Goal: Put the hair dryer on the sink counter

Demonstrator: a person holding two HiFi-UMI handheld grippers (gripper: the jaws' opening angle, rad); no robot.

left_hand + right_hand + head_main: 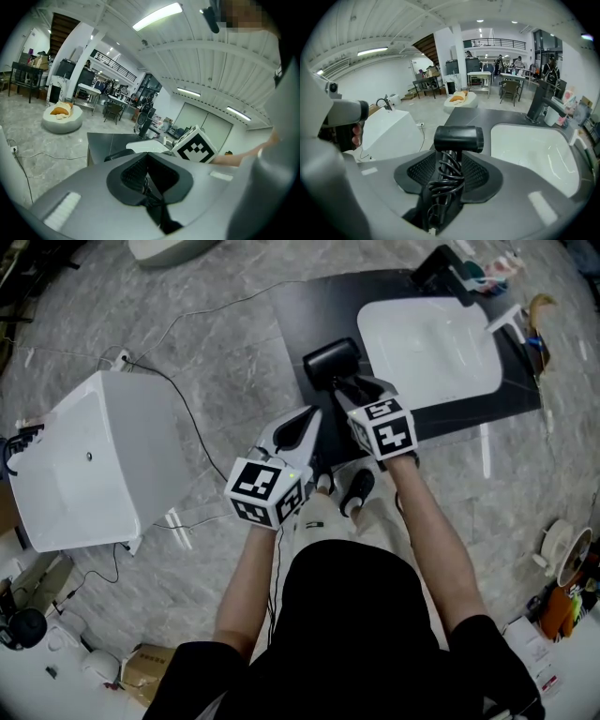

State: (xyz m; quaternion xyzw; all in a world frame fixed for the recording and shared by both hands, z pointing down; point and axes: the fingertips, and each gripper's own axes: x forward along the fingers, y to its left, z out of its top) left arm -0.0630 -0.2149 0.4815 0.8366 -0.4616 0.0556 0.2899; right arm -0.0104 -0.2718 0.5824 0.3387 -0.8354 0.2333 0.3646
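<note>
The right claw (354, 392) has its jaws closed against the cord-wrapped handle of the hair dryer (330, 362), which lies at its 11 o'clock over the dark counter (309, 306). Whether it rests there is unclear. The handle runs lengthwise from the claw toward 11, with the barrel crosswise, roughly 9 to 3. It should be settled flat, inboard of the edge and clear of the sink (431, 348), before opening.
</note>
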